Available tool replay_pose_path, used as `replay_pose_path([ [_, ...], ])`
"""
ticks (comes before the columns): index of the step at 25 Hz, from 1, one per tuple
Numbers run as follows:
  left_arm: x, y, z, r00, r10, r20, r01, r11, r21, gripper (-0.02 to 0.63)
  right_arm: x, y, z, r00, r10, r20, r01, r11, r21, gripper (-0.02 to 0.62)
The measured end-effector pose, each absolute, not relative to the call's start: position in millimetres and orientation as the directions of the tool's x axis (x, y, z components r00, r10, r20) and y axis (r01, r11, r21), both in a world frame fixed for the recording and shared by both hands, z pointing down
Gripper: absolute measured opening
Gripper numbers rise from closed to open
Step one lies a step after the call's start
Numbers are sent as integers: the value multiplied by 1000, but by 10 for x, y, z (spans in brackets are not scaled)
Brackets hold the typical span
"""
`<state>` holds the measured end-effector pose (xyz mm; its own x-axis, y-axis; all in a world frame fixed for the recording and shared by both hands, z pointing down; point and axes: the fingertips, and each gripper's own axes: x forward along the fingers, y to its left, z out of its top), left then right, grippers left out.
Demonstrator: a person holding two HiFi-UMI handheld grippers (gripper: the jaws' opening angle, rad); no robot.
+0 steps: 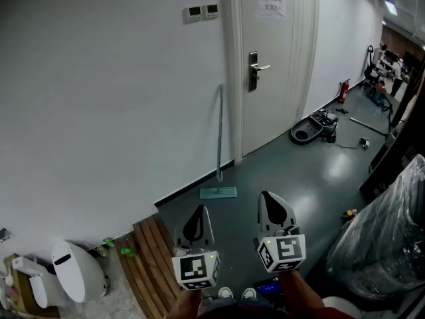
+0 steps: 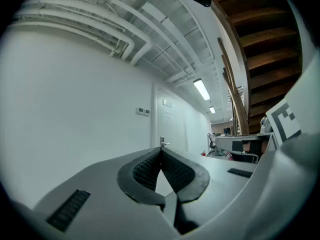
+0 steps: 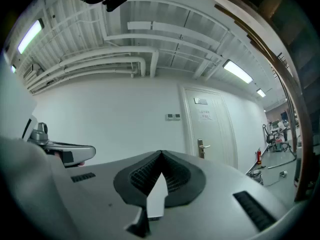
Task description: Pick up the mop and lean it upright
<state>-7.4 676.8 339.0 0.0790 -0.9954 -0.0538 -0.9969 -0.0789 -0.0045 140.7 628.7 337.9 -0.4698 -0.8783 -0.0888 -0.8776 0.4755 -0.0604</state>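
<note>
The mop (image 1: pixel 219 138) stands upright with its thin pole against the white wall just left of the door frame. Its flat teal head (image 1: pixel 218 193) rests on the dark floor. Both grippers are held low, well in front of the mop and clear of it. My left gripper (image 1: pixel 197 211) is shut with nothing between its jaws, tips meeting in the left gripper view (image 2: pixel 160 149). My right gripper (image 1: pixel 267 197) is also shut and empty, jaw tips together in the right gripper view (image 3: pixel 160 153).
A white door (image 1: pixel 269 52) with a metal handle is right of the mop. A wooden pallet (image 1: pixel 149 258) and a white appliance (image 1: pixel 70 271) lie at lower left. A black device (image 1: pixel 313 127) sits on the floor farther along the wall. A plastic-wrapped bulk (image 1: pixel 385 238) stands at right.
</note>
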Motion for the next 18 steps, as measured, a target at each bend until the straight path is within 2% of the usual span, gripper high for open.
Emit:
replay_pose_path([
  [11, -338, 6660, 3459, 76, -995, -64, -996, -73, -48, 14, 1122, 6229, 3437, -454, -886, -98, -886, 460, -54, 17],
  [18, -529, 6574, 3506, 108, -990, -87, -994, -108, -7, 14, 930, 6201, 3457, -433, -894, -116, -896, 441, -53, 17],
])
